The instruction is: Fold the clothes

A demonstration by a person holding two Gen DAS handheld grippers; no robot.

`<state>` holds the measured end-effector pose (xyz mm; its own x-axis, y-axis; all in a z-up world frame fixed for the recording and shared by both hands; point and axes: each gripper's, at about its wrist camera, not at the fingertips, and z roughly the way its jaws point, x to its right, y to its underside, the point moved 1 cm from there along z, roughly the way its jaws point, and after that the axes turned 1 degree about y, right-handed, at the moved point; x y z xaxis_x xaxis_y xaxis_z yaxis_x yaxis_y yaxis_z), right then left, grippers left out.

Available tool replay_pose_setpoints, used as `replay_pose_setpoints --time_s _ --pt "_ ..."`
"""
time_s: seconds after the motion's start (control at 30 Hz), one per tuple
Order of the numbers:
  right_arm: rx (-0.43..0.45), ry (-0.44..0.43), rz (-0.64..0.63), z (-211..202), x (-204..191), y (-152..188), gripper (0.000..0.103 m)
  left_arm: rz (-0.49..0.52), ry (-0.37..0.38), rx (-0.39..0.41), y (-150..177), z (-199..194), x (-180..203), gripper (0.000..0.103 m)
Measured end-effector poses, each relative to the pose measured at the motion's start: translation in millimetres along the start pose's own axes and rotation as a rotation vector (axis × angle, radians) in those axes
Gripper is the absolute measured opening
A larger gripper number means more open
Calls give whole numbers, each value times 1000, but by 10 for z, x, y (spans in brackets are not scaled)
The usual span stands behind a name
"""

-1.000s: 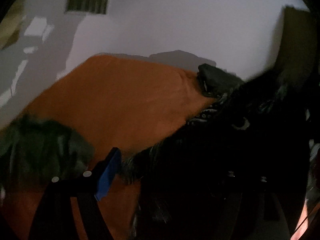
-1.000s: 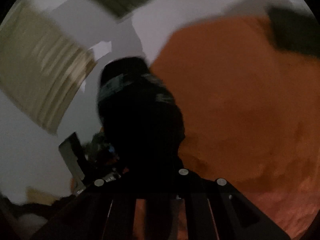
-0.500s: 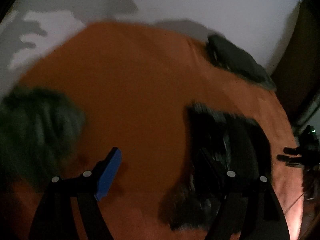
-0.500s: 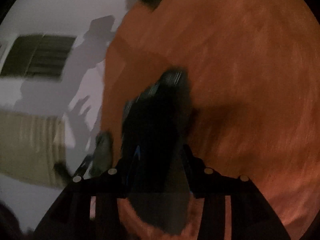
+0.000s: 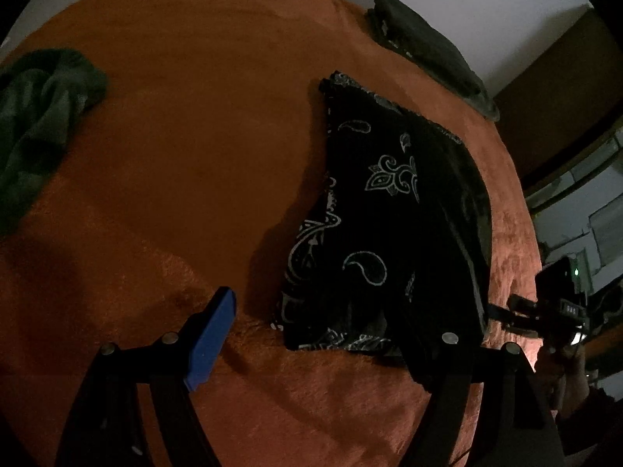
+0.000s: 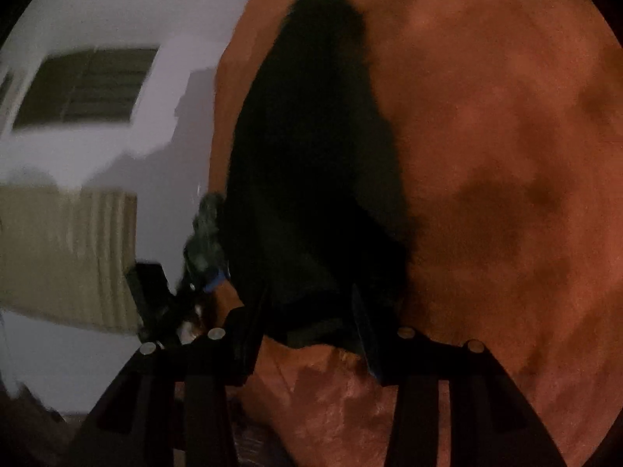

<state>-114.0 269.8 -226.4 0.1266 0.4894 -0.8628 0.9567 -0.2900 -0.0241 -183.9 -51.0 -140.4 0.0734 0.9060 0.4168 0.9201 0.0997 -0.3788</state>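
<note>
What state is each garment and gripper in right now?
black paisley garment: folded, flat on the orange blanket, one edge between the right gripper's jaws.
green garment: crumpled, unfolded.
dark grey garment: folded at the far edge.
left gripper: open wide, holding nothing.
right gripper: open around the black garment's edge.

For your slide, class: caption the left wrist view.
Black paisley garment laid on the orange blanket, left hand-held gripper open beside it.
</note>
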Motion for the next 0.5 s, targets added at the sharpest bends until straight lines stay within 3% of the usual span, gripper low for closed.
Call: replay_pose_setpoints --time_s 0.07,0.17,0.33,0.37,0.4,0.43,0.47,0.5 --pt "33 58 -9 -89 29 75 42 0 6 -4 31 22 -2 79" --pt "10 107 -31 -82 74 138 42 -8 13 -16 95 72 -18 79" --pt "-1 -6 15 161 28 15 44 -34 45 -18 127 183 -18 79" --pt "6 18 2 201 -17 -13 34 -38 36 -7 127 197 -12 73" --pt "22 58 -31 214 -91 -7 14 -38 27 8 134 195 -2 53" --pt "45 105 -77 191 -181 20 13 -40 17 19 140 195 9 40" --pt "68 134 -113 145 -263 60 9 -50 5 16 145 202 20 20" --pt "90 147 -126 45 -321 108 7 -64 0 14 168 188 26 10"
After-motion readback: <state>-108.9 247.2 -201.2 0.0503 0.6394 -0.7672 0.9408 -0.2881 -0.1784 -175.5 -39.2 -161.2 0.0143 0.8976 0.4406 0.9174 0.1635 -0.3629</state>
